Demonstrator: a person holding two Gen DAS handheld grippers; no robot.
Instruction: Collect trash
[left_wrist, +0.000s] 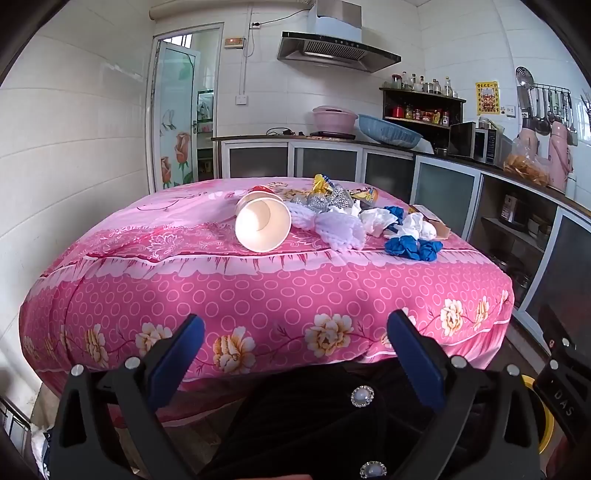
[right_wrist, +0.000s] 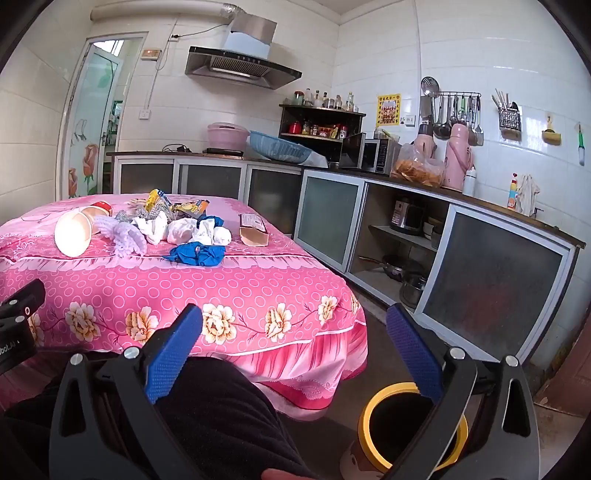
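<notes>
Trash lies on a table under a pink flowered cloth (left_wrist: 258, 291) (right_wrist: 192, 288). A white paper cup (left_wrist: 263, 225) (right_wrist: 73, 233) lies on its side, mouth toward me. Beside it are a white knitted piece (left_wrist: 341, 230) (right_wrist: 127, 236), crumpled white tissues (left_wrist: 376, 219) (right_wrist: 184, 229), blue gloves (left_wrist: 413, 248) (right_wrist: 197, 254), foil and yellow wrappers (left_wrist: 332, 195) (right_wrist: 162, 205) and a brown packet (right_wrist: 253, 230). My left gripper (left_wrist: 295, 354) is open and empty, low in front of the table edge. My right gripper (right_wrist: 293, 350) is open and empty, above a yellow-rimmed bin (right_wrist: 373, 417) on the floor.
Kitchen cabinets (right_wrist: 406, 236) and a counter with a microwave (right_wrist: 373, 155), pink flasks (right_wrist: 458, 155) and baskets (right_wrist: 279, 149) run along the back and right. My dark-clothed lap (right_wrist: 221, 413) is below the grippers. A glass door (left_wrist: 177, 118) stands at the back left.
</notes>
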